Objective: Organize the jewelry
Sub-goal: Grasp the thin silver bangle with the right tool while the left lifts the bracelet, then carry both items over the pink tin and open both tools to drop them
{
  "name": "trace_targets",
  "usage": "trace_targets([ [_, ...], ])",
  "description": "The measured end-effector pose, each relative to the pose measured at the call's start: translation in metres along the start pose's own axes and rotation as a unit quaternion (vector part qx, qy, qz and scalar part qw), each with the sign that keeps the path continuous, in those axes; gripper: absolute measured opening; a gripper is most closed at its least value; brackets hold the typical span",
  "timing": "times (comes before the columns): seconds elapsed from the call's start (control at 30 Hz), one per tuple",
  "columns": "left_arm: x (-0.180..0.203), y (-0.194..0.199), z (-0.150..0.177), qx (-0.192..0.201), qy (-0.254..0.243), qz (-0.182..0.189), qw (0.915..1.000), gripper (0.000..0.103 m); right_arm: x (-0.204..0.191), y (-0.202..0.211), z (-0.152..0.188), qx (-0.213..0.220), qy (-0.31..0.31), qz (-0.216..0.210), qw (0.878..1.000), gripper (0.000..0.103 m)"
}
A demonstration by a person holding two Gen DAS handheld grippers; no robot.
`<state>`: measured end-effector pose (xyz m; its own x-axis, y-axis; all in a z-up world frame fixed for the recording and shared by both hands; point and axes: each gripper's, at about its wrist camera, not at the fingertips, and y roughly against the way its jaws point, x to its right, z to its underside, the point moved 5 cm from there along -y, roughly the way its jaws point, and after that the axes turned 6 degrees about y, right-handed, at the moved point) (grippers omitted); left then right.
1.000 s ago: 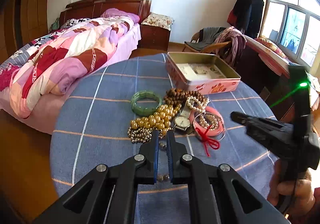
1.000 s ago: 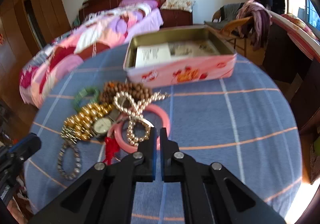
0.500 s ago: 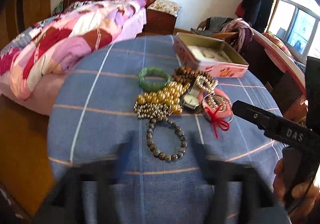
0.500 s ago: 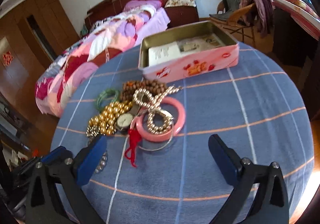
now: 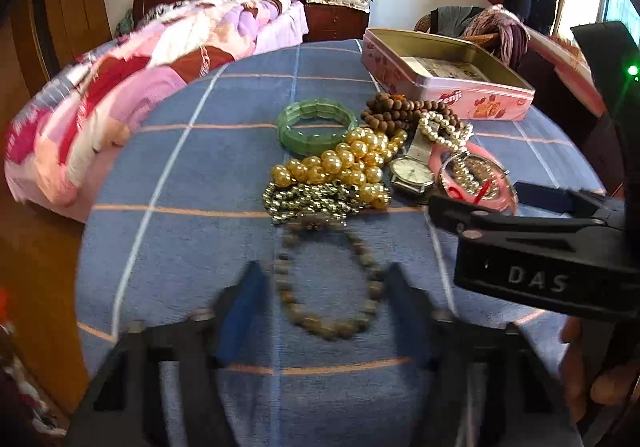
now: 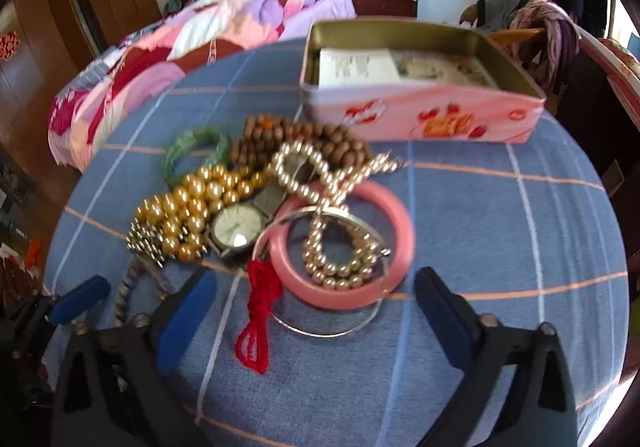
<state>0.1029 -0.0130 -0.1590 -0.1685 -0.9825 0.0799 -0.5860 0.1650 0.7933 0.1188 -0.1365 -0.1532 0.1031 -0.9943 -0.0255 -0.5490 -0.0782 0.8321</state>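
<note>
A: Status, largest first?
B: Tin [image 6: 420, 115] open behind the jewelry pile [image 6: 256, 207]. Left gripper [image 5: 324, 295] and right gripper [image 6: 316, 311]: both wide open, empty.
A: Risk?
B: Strands overlap; gripping the pink bangle [image 6: 400, 223] may drag the pearls [image 6: 332, 263] along.

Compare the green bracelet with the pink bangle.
The green bracelet is translucent and built of segments; the pink bangle is a smooth, opaque, solid ring. The green bracelet lies empty at the pile's far left edge; the pink bangle has pearl beads lying inside it. Both lie flat on the blue tablecloth.
</note>
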Motion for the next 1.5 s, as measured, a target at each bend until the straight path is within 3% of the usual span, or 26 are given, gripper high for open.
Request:
trace_targets([
  [0.03, 0.0, 0.001, 0.0, 0.002, -0.003, 0.009, 1.0, 0.043, -0.001, 0.002, 0.001, 0.004, 0.011, 0.016, 1.0, 0.081],
  [0.1, -0.002, 0.002, 0.0, 0.004, -0.005, 0.008, 0.9999, 0.03, 0.0, 0.006, 0.005, 0.004, 0.019, 0.037, 0.999, 0.069],
  [0.27, -0.007, 0.006, 0.001, 0.006, 0.008, 0.02, 0.9997, 0.015, 0.021, 0.027, 0.021, 0.015, -0.044, -0.027, 0.999, 0.069],
  [0.4, -0.008, 0.015, 0.006, 0.012, 0.023, 0.047, 0.9986, 0.014, 0.034, 0.052, 0.035, 0.04, -0.077, -0.045, 0.995, 0.069],
  [0.6, -0.001, 0.045, -0.004, 0.059, 0.02, 0.076, 0.9951, 0.008, 0.044, 0.086, 0.043, 0.077, -0.082, -0.012, 0.994, 0.069],
  [0.8, 0.002, 0.059, -0.012, 0.081, 0.003, 0.068, 0.9943, 0.008, 0.054, 0.096, 0.03, 0.099, -0.088, 0.009, 0.991, 0.069],
  [1.0, 0.0, 0.068, -0.016, 0.083, 0.015, 0.095, 0.9919, 0.008, 0.056, 0.095, 0.03, 0.107, -0.096, 0.005, 0.99, 0.069],
  [1.17, 0.021, 0.09, -0.047, 0.119, -0.01, 0.12, 0.9856, 0.008, 0.063, 0.1, 0.014, 0.123, -0.089, 0.012, 0.988, 0.069],
  [1.33, 0.045, 0.096, -0.103, 0.15, -0.011, 0.153, 0.9767, 0.008, 0.079, 0.106, -0.035, 0.16, -0.078, 0.025, 0.984, 0.069],
  [1.5, 0.07, 0.067, -0.16, 0.159, -0.006, 0.167, 0.9731, 0.008, 0.093, 0.085, -0.084, 0.177, -0.061, 0.046, 0.981, 0.069],
])
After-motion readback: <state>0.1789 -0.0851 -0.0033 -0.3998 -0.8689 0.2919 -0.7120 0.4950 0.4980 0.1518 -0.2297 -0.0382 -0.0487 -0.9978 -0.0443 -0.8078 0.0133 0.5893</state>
